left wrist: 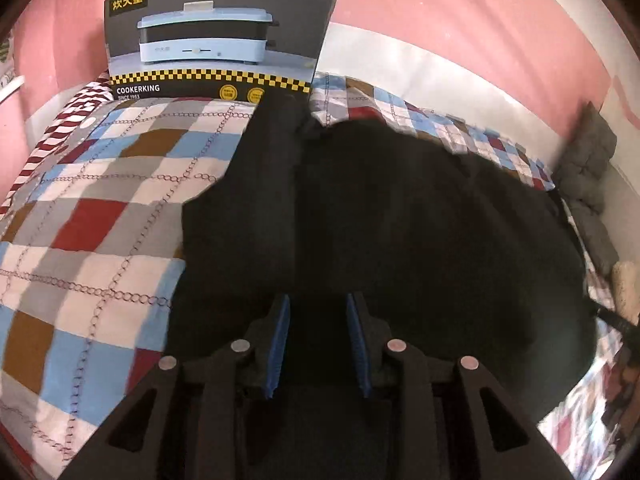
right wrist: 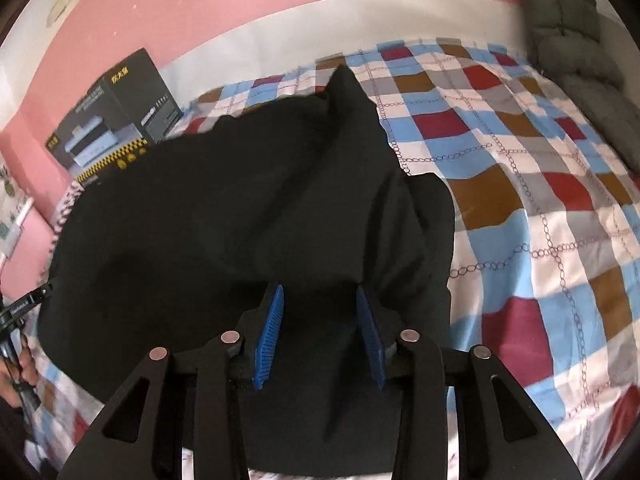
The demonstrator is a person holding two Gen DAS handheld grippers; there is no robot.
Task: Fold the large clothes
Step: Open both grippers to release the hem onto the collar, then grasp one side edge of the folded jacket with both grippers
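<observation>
Black garment (left wrist: 400, 220) spread over checkered bedspread (left wrist: 100, 208) on bed, mid-frame in both wrist views. Left gripper (left wrist: 318, 344) at 6 o'clock above garment, blue fingers (left wrist: 280, 344) spread, nothing pinched. Right gripper (right wrist: 318, 336) likewise, fingers (right wrist: 268, 336) spread over cloth. Cooker box (left wrist: 220, 36) at 11 o'clock against pink wall (left wrist: 440, 8).

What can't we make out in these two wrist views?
- Black garment: type and fold lines unreadable in both views; the fabric is dark and featureless.
- Its near edge: left wrist view, hidden behind the left tool.
- Whether fabric sits between the right tool pads: unclear, black on black.
- Box: print too small in the right view.
</observation>
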